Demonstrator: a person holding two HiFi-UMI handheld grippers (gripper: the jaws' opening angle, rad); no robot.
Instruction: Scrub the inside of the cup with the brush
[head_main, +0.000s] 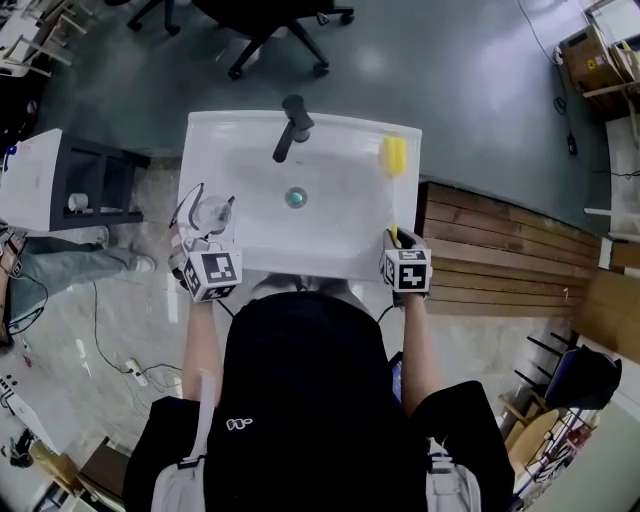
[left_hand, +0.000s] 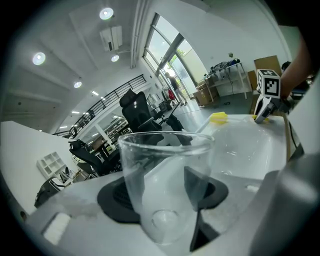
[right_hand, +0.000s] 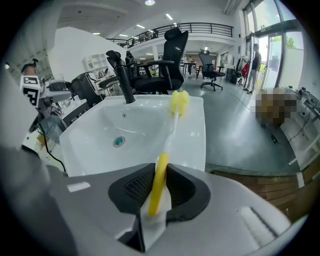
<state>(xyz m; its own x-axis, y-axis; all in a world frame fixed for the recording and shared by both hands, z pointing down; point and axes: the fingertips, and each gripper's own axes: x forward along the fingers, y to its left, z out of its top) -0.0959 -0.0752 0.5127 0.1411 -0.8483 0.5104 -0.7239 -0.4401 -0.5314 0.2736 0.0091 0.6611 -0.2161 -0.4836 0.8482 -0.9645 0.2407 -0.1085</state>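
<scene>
Left gripper (left_hand: 162, 196): jaws clamp the clear cup (left_hand: 165, 165) between them. Right gripper (right_hand: 156, 187): jaws grip the yellow brush (right_hand: 161, 172) handle.

Clear cup (left_hand: 165, 190) upright at left edge of sink (head_main: 340, 130), yellow brush (right_hand: 161, 175) along its right rim

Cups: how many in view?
1. A clear cup is gripped in the left hand-held gripper, over the sink's left rim. A white item on the side shelf is too small to identify.
</scene>
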